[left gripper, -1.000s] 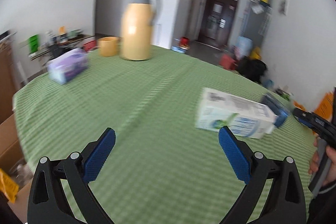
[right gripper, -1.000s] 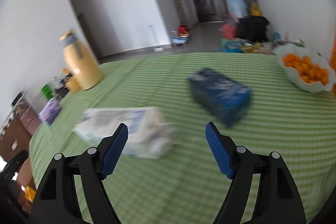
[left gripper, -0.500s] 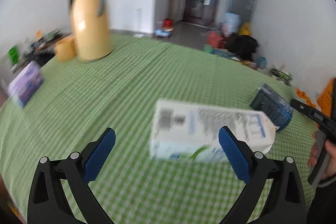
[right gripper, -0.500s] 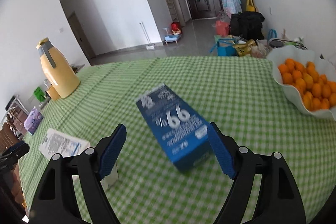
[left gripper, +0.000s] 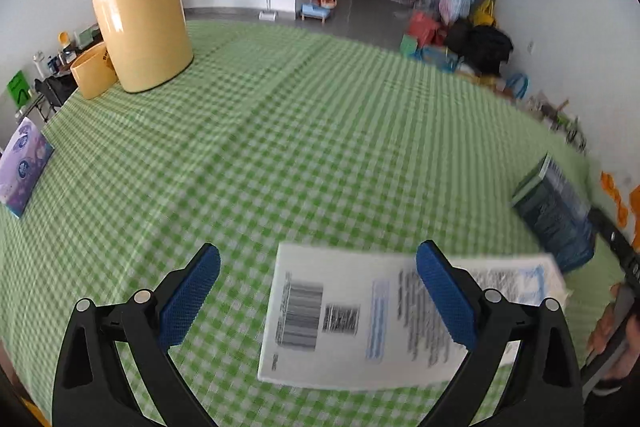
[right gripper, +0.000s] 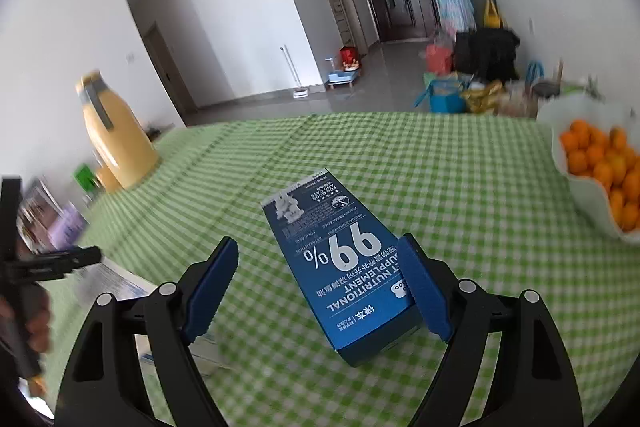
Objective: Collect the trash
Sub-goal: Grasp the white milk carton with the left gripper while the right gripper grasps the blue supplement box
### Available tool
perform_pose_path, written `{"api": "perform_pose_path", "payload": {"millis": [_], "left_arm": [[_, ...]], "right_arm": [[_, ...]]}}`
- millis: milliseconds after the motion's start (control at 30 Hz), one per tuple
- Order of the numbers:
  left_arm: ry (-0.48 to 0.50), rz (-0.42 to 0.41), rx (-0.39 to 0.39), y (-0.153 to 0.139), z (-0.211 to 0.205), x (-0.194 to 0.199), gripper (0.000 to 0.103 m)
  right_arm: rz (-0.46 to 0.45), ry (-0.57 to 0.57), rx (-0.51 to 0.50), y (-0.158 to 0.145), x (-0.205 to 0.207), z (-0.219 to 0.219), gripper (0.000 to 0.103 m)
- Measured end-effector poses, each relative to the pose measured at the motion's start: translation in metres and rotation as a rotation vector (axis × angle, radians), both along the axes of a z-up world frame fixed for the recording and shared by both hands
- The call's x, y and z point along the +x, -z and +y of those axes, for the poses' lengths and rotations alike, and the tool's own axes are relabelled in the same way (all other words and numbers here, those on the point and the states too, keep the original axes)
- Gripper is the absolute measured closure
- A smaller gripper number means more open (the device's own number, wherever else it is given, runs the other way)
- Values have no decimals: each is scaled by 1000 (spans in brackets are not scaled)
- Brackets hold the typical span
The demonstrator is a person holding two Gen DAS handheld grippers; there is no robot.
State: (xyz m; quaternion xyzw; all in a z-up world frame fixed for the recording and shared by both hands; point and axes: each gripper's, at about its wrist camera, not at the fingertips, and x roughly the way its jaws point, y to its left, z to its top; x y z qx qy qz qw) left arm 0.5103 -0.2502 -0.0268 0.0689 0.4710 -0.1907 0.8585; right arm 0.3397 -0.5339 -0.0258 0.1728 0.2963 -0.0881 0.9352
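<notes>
A white carton [left gripper: 332,315] lies flat on the green checked tablecloth [left gripper: 280,147]. My left gripper [left gripper: 318,263] hangs open just above it, and its right finger covers part of the carton. A dark blue box [right gripper: 344,267] printed "99%" lies nearby, also visible as the blue box [left gripper: 556,211] at the right in the left wrist view. My right gripper [right gripper: 318,253] is open around the box; the right pad sits at its edge and the left pad stands well clear. The white carton [right gripper: 116,283] shows at lower left beside the left gripper [right gripper: 52,263].
A tall yellow thermos [left gripper: 140,7] and a yellow cup [left gripper: 92,75] stand at the far left. A purple tissue pack [left gripper: 22,167] lies near the left table edge. A white bowl [right gripper: 560,115] of oranges stands at the right. Bags and clutter lie on the floor beyond the table.
My left gripper swept right and downward, so the white carton went from ahead to under its right finger. My right gripper shifted from the white carton to straddle the blue box.
</notes>
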Motion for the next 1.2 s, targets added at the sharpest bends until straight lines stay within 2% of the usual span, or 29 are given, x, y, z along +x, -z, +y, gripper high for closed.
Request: {"api": "perform_pose_path", "payload": {"millis": [100,200,267,333,367,433,500,567,600,633,700,733,767,800,833,900,967,1000,1033,1133,1200], "left_arm": [[-11,15,-26,2,7,-11,8],[-57,105,-72,4,22,-23,9],[-76,126,-81,5,32,-41,9],[-57,139,-53,5,37,-55,12],[-12,143,-45,3,38,-64,12],[81,99,-52,-9,41,-76,10],[190,-13,-18,-25,38,-86,10],[342,-154,12,-41,29,-92,7],[409,-190,36,-44,24,-93,7],[526,-230,94,-43,17,-95,7],[673,-276,231,-32,7,-97,7],[764,-333,365,-20,-1,-100,7],[835,-373,443,-12,-6,-103,7],[886,-384,476,-8,-10,-104,7],[944,-360,506,-2,-16,-102,7],[990,-260,512,5,-28,-91,7],[981,-192,570,17,-43,-73,6],[956,-157,570,20,-48,-65,6],[936,-155,546,19,-51,-60,6],[752,-108,437,11,-53,-34,6],[667,-106,441,11,-54,-23,7]], "right_arm": [[18,-11,-108,3,3,13,22],[37,21,-167,6,4,14,22],[52,49,-151,11,4,7,22],[48,60,-95,16,1,-4,22],[43,62,-67,19,0,-9,21],[19,41,5,26,-3,-17,22],[11,20,56,30,-2,-20,21],[31,8,68,36,2,-19,21],[43,-3,67,37,3,-16,21],[51,-9,74,38,4,-15,21],[57,-5,82,39,5,-15,21],[60,-7,89,40,5,-15,21],[61,-9,93,39,6,-15,21],[58,-10,95,38,6,-15,21],[52,-12,97,37,5,-15,21],[43,-22,99,34,5,-17,22],[38,-29,93,31,6,-17,21],[34,-30,88,29,6,-17,21],[28,-28,87,28,5,-17,21],[5,-17,105,25,2,-23,21],[-1,-5,112,25,2,-26,22]]}}
